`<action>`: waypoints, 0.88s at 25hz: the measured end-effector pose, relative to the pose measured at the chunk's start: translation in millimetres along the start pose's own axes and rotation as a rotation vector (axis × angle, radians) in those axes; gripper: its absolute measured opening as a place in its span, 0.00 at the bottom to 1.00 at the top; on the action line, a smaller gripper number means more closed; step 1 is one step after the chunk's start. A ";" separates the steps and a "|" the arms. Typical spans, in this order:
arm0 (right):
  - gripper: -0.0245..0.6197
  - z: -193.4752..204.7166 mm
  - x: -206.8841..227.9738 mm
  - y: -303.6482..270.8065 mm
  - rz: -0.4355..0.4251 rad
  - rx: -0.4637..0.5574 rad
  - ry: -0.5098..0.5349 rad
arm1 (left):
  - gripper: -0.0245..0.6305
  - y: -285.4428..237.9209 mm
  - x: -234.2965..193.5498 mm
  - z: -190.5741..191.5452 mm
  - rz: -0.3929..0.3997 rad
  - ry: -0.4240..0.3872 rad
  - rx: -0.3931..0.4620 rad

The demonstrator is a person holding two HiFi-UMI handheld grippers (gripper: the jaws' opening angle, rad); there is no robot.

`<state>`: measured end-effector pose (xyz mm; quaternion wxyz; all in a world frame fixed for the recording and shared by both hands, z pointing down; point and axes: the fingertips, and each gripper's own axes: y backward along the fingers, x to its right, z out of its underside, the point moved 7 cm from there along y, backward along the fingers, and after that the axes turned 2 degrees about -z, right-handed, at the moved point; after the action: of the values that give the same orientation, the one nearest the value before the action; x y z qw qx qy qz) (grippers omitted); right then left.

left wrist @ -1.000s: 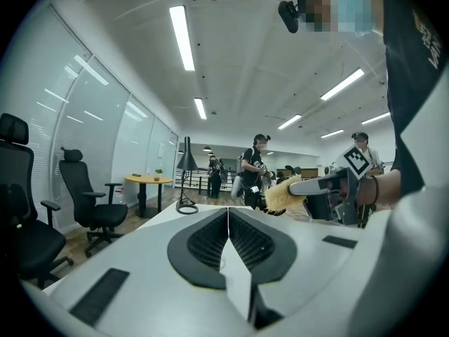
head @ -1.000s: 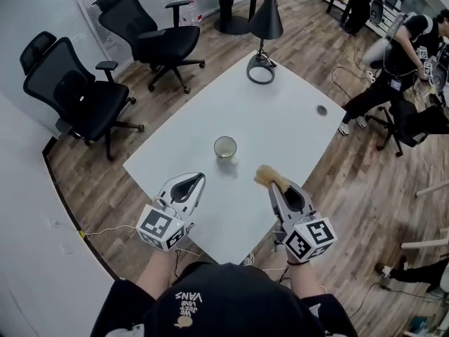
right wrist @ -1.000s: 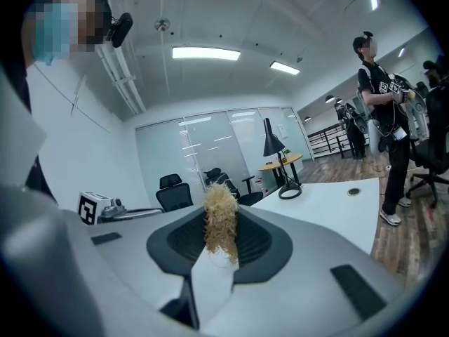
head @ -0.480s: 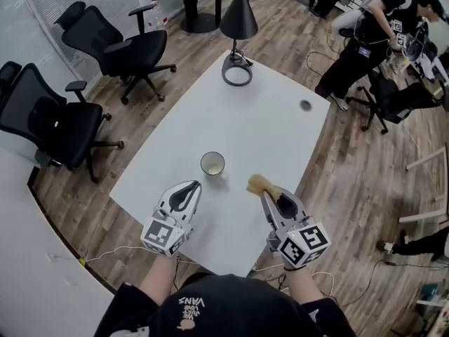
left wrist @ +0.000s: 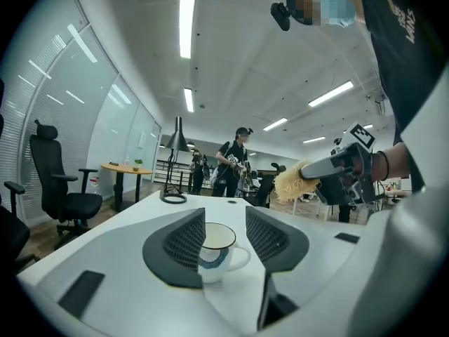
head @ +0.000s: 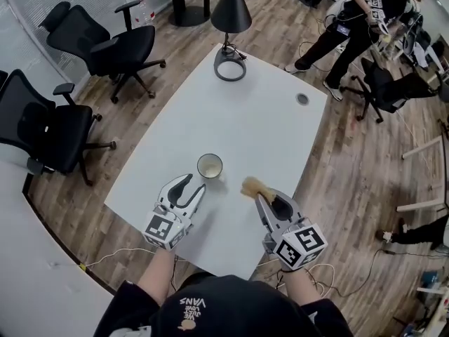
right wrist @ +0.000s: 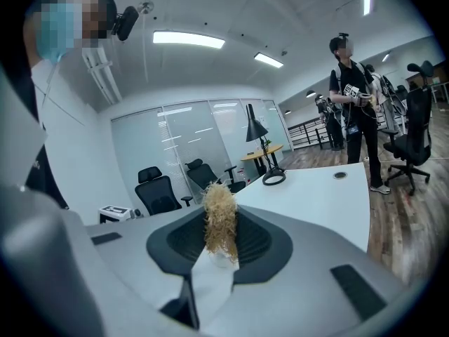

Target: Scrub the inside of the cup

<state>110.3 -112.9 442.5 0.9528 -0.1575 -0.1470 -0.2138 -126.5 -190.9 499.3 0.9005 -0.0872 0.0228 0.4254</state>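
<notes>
- The cup is seen upright on the white table, near the edge closest to the wearer, handle to the right in the left gripper view.
- The left hand-held gripper is released. Its jaws have just been opening and are set apart, with nothing pressed between the pads.
- In the left gripper view the cup is framed between the jaws, but the head view places it just ahead of the tips. Contact cannot be confirmed.
- The cup's left side is covered by the left jaw, and its base is lost behind the gripper body.
- The cup's inside is shown only as a pale rim. What lies within cannot be made out in either view.
- The right hand-held gripper is clenched on a tan, fibrous brush, which is held to the right of the cup and apart from it.
- In the right gripper view only the brush's frayed head is seen; its lower end is buried between the jaws, so any handle is hidden.
- Both hands are concealed under the grippers and their marker cubes.
- A black lamp is set at the table's far end, its top cut off by the frame.
- Two black chairs are seen left of the table — one partly cropped at the edge.
- A person at the upper right is cut off by the frame.
</notes>
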 end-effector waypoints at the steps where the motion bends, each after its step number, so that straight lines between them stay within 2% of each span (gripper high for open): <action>1: 0.18 -0.1 0.4 -0.8 0.004 -0.002 -0.001 | 0.31 -2.8 -2.0 2.1 0.009 -0.003 -0.003; 7: 0.18 2.6 3.0 -5.1 0.019 -0.015 -0.006 | 0.53 -22.0 -10.7 14.7 0.060 -0.073 -0.038; 12: 0.18 3.1 5.8 -5.7 0.029 -0.024 -0.005 | 0.67 -41.8 -15.9 25.2 0.118 -0.067 -0.055; 19: 0.18 4.9 9.4 -5.5 0.046 -0.036 -0.004 | 0.73 -64.9 -26.5 47.0 0.149 -0.057 -0.101; 22: 0.18 4.5 10.8 -4.3 0.056 -0.044 -0.007 | 0.73 -72.3 -28.1 57.0 0.194 -0.076 -0.138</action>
<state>116.7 -118.8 451.4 0.9543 -0.1831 -0.1410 -0.1896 -90.6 -247.3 568.5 0.8472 -0.1302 -0.0325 0.5140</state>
